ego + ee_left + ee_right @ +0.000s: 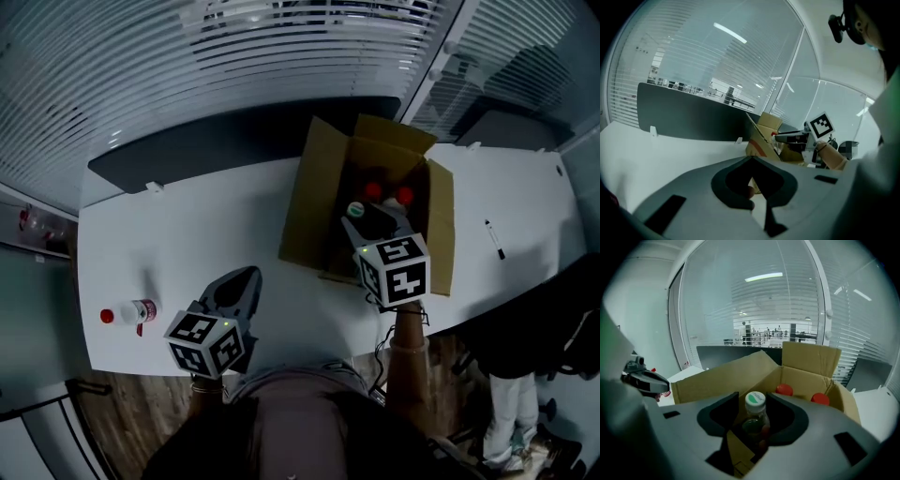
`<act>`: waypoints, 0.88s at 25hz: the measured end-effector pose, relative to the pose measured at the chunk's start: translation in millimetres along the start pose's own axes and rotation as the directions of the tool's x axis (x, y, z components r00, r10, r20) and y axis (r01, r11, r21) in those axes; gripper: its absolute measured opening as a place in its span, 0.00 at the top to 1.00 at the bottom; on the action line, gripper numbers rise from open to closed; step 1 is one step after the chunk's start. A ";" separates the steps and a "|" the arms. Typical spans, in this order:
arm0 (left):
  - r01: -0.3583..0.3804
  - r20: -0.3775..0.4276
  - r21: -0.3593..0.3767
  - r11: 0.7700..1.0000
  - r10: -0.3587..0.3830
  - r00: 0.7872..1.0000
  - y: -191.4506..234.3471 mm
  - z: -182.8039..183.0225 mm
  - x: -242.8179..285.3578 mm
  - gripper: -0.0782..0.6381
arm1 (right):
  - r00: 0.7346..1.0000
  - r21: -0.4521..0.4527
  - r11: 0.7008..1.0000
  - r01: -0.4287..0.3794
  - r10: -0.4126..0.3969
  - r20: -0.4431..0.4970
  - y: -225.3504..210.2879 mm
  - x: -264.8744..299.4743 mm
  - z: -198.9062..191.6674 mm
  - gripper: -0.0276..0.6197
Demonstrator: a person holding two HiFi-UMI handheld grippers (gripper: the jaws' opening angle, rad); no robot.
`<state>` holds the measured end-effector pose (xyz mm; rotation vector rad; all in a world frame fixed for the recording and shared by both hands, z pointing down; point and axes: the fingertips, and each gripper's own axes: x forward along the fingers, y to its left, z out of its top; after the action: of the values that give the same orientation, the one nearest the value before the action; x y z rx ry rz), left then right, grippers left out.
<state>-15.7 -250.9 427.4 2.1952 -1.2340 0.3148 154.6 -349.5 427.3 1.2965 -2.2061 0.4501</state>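
Head view: a smooth white table (206, 225) has a dark flat panel (244, 141) along its far edge, and slatted blinds behind glass lie beyond.
Right gripper (754, 427): its grey matte jaws are closed on a bottle, which sits in the dark curved recesses of the two fingers. Its black-and-white marker cube faces the head camera.
Bottle (755, 420): clear and rounded, with a narrow neck. Its white screw cap has a green disc on top, the contents look dark, and a reddish patch shows low on the body. It stands upright between the jaws, gripped below the neck, within the opening of the box near its front-left part. Whether its base touches the box floor cannot be told.
Cardboard box (309, 197): plain brown corrugated board. All four flaps are folded out, and it sits on the table right of centre.
Red-capped bottles (374, 190): two stand side by side at the back of the box. Only their round red caps show.
Left gripper (242, 281): its jaws are drawn together to a point with nothing between them. It hangs over bare table, well apart from the box.
Small bottle (131, 312): lies on its side near the table's left edge. It has a red cap and a pale body.
Pen (494, 239): thin and dark, on the table right of the box.
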 end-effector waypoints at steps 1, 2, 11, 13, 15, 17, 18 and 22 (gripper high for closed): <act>0.000 -0.003 -0.004 1.000 0.000 1.000 2.1 -0.1 1.7 0.88 | 1.000 0.003 1.000 0.000 0.000 -0.012 -1.1 3.7 -1.1 0.69; -0.001 -0.008 -0.008 1.000 0.001 1.000 4.0 -0.5 3.1 0.88 | 1.000 0.006 1.000 0.001 -0.001 -0.024 -2.1 7.2 -2.1 0.69; -0.004 -0.062 -0.020 1.000 0.003 0.998 8.3 -8.1 9.7 0.88 | 0.992 0.051 0.999 0.010 -0.004 -0.123 -8.1 21.8 -15.0 0.69; 0.007 -0.049 -0.029 1.000 -0.009 0.999 6.3 -8.8 12.0 0.88 | 0.992 0.032 0.999 0.017 -0.013 -0.123 -7.5 21.3 -13.7 0.70; 0.015 -0.044 -0.033 0.999 -0.016 0.999 4.2 -9.8 12.3 0.88 | 0.993 0.014 1.000 0.017 -0.015 -0.119 -6.4 20.0 -12.7 0.70; 0.015 -0.049 -0.025 1.000 -0.017 0.999 3.0 -10.5 10.1 0.88 | 0.993 0.001 1.000 0.018 -0.017 -0.114 -5.2 16.7 -11.1 0.70; 0.012 -0.054 -0.020 1.000 -0.013 0.998 3.1 -10.7 8.1 0.88 | 0.994 -0.005 1.000 0.019 -0.019 -0.110 -4.5 14.3 -9.3 0.70; 0.004 -0.052 -0.012 1.000 -0.005 0.999 3.1 -10.3 1.6 0.88 | 0.997 -0.026 0.999 0.024 -0.026 -0.075 -2.8 2.0 2.3 0.70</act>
<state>-16.6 -247.1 437.6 2.1657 -1.1999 0.3599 155.6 -353.5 426.7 1.2719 -2.1248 0.4524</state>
